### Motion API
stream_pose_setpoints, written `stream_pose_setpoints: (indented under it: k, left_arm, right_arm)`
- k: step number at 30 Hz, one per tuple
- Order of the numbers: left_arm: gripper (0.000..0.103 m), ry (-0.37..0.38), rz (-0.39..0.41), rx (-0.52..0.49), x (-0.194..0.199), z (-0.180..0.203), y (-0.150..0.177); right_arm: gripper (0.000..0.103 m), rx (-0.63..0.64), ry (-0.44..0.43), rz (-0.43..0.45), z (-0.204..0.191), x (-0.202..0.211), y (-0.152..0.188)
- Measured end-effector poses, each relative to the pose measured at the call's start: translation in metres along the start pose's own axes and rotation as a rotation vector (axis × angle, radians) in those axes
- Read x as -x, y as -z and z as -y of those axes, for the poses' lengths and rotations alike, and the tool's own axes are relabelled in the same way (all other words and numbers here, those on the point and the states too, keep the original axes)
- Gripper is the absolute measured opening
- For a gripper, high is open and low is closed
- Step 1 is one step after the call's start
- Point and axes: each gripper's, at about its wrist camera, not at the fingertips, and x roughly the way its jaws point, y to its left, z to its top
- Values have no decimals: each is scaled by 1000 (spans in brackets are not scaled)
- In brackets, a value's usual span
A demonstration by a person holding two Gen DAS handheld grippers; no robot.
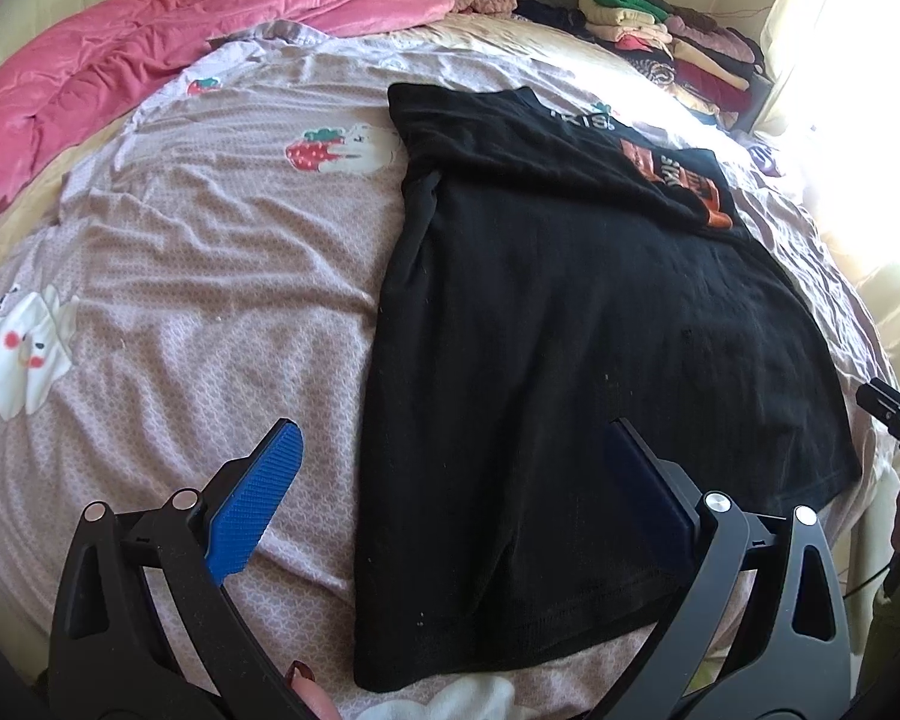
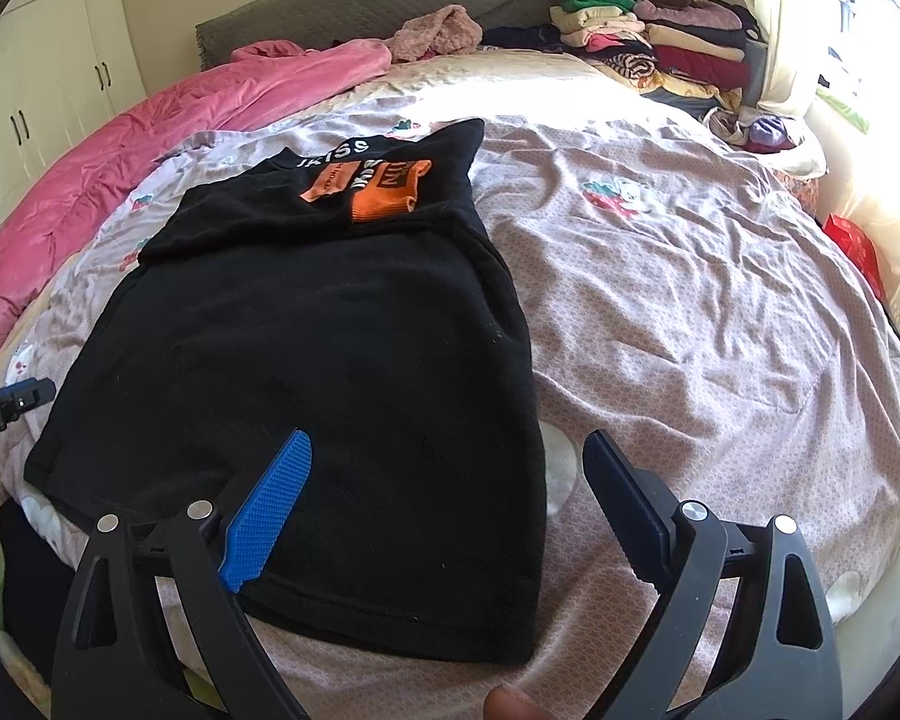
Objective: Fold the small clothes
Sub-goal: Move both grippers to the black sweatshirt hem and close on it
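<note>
Above shirt point(image 1: 570, 360) hem, both claws agape.

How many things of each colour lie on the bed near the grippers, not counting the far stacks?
Black: 1, the black T-shirt with orange print
Pink: 1, the pink plush quilt
Mauve: 1, the mauve strawberry-print sheet
Total: 3

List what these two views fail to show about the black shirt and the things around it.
- Black shirt: the printed chest is folded under in both views, so the full wording is unreadable.
- Left gripper: its right finger covers part of the hem in the left wrist view.
- Stacked clothes: too small and far to count in either view.
- Window side: washed out by glare.
</note>
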Motion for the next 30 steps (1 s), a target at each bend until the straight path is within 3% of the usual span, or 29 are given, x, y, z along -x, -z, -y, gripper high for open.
stream_pose_setpoints:
  k: [5,10,12,26,28,30]
  left_arm:
    - [94,0,-27,-5,-4,0,8]
    - [94,8,-38,13,-5,-5,11]
    - [94,10,-43,21,-5,-7,14]
    - [93,35,-62,73,-2,-20,22]
    - [86,41,-66,73,-3,-19,22]
    - [73,44,-72,71,-4,-18,23]
  right_arm:
    - [82,-4,-11,-30,7,-2,7]
    - [55,-9,-35,-57,10,-7,12]
    - [50,-10,-48,-68,10,-10,13]
    - [47,-73,-20,-107,27,-29,19]
    - [47,-70,-21,-116,25,-31,20]
    - [46,-69,-26,-117,25,-32,21]
